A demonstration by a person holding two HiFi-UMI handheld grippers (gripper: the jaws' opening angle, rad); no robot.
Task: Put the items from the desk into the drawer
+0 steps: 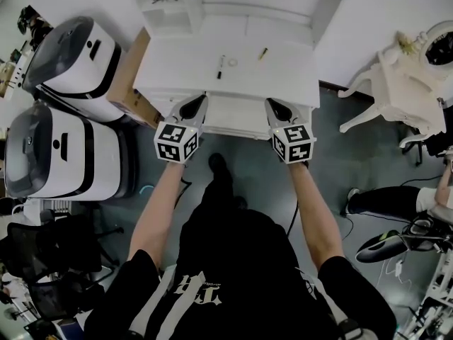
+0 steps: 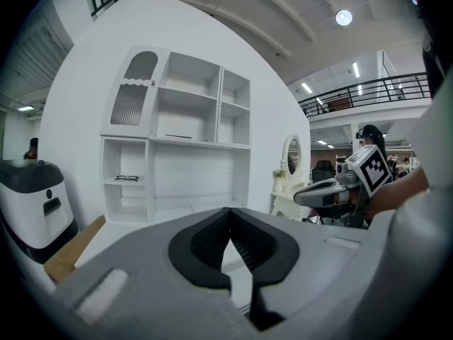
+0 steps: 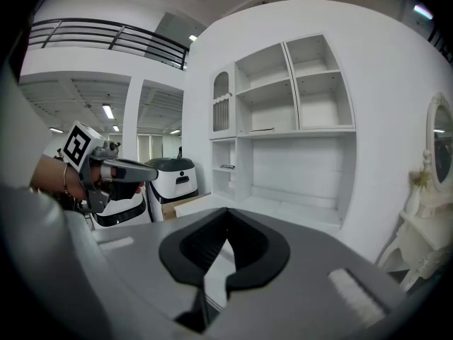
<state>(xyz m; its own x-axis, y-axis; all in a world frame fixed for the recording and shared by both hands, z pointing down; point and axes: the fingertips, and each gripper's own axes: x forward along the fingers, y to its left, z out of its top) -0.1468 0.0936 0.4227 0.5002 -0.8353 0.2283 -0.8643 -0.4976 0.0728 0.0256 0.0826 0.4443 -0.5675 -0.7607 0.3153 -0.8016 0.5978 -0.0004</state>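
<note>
Desk top, upper centre of head view: black pen, a small ring-like item just right of it, a yellowish stick further right (pencil or pen, too small to tell). All three lie apart from both grippers.

Drawer front sits under the desk's near edge. I cannot tell whether it is pulled out.

Left gripper and right gripper flank that front. Forearms are stretched forward, roughly parallel, tips tilted slightly down. Each gripper's own view shows the jaws closed, tips meeting, nothing between.

Room: clear dark floor under the arms; cardboard box against the desk's left side; white ornate stand well off right.
</note>
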